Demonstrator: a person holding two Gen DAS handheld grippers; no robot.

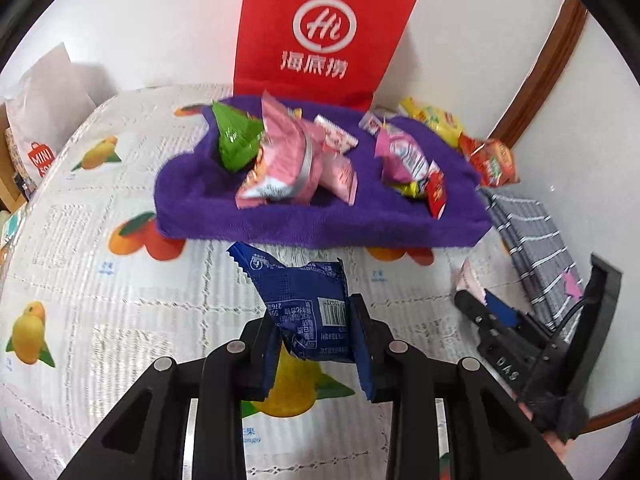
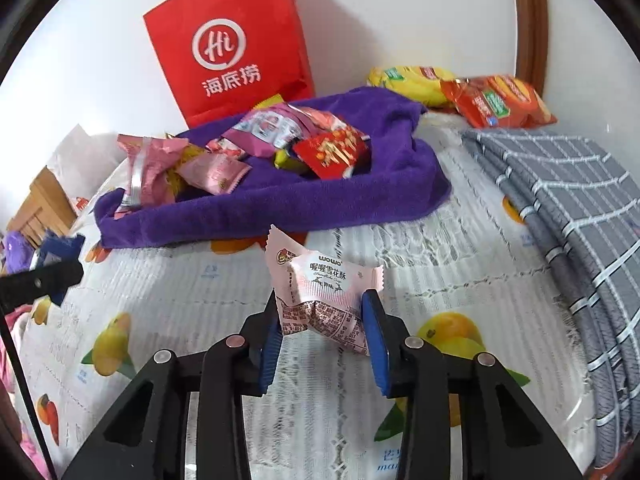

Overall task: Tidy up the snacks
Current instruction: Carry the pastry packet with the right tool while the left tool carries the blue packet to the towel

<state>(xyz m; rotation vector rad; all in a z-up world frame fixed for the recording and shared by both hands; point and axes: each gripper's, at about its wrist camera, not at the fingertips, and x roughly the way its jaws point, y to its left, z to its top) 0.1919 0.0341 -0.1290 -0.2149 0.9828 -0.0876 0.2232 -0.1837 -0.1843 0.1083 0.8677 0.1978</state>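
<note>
In the left wrist view, the left gripper (image 1: 320, 344) pinches a dark blue snack packet (image 1: 308, 304) at lower centre, below the purple towel (image 1: 320, 220). In the right wrist view, the right gripper (image 2: 324, 344) pinches a pale pink snack packet (image 2: 324, 296) at lower centre.

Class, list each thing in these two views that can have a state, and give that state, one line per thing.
left claw: shut on the blue snack packet, lifted off the table.
right claw: shut on the pink snack packet.
purple towel tray: holds a heap of wrapped snacks.
red paper bag: upright behind the tray.
grey checked cloth: folded, lying flat.
orange packet: lying outside the tray.
</note>
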